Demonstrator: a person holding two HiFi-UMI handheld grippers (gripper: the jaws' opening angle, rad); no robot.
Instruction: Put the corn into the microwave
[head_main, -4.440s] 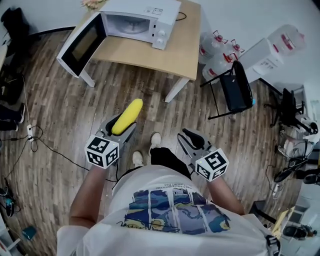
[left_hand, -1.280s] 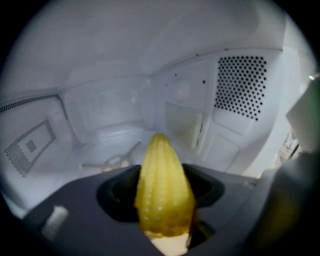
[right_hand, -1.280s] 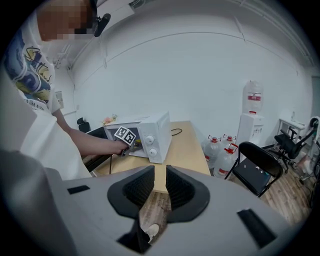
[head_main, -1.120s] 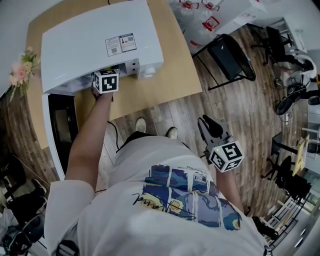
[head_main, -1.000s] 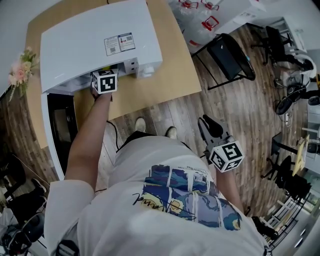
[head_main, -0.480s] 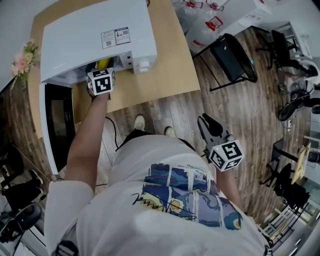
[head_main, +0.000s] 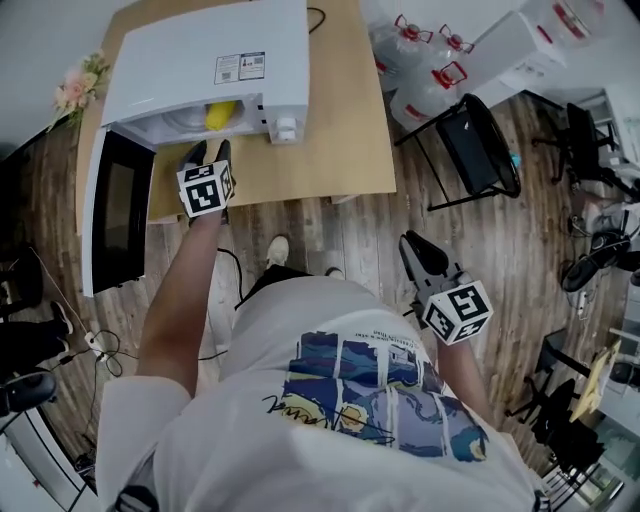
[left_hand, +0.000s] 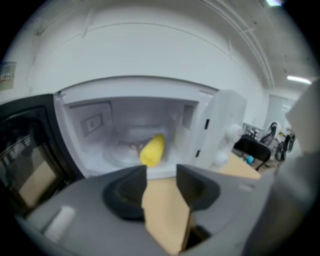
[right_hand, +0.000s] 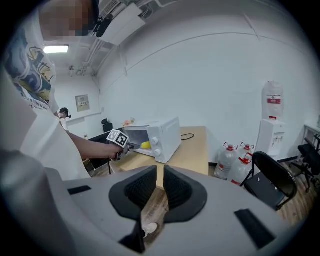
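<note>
The yellow corn (head_main: 221, 114) lies inside the white microwave (head_main: 210, 55). In the left gripper view the corn (left_hand: 152, 149) rests on the turntable, free of the jaws. My left gripper (head_main: 205, 152) hovers over the table just in front of the cavity. Its jaws (left_hand: 161, 172) are closing with nothing between them. The microwave door (head_main: 115, 220) hangs wide open to the left. My right gripper (head_main: 417, 248) is held low by the person's right side, over the floor. Its jaws (right_hand: 160, 172) are closing to a narrow gap, also with nothing in it.
The microwave stands on a wooden table (head_main: 340, 130). A black folding chair (head_main: 475, 150) and several water bottles (head_main: 425, 70) are to the table's right. Pink flowers (head_main: 78, 88) sit at the table's back left corner. Cables (head_main: 95, 345) trail on the wood floor at left.
My left gripper, which was reaching into the microwave, has pulled back out over the table without the corn. The corn now lies alone in the cavity. The right gripper shifted slightly.
</note>
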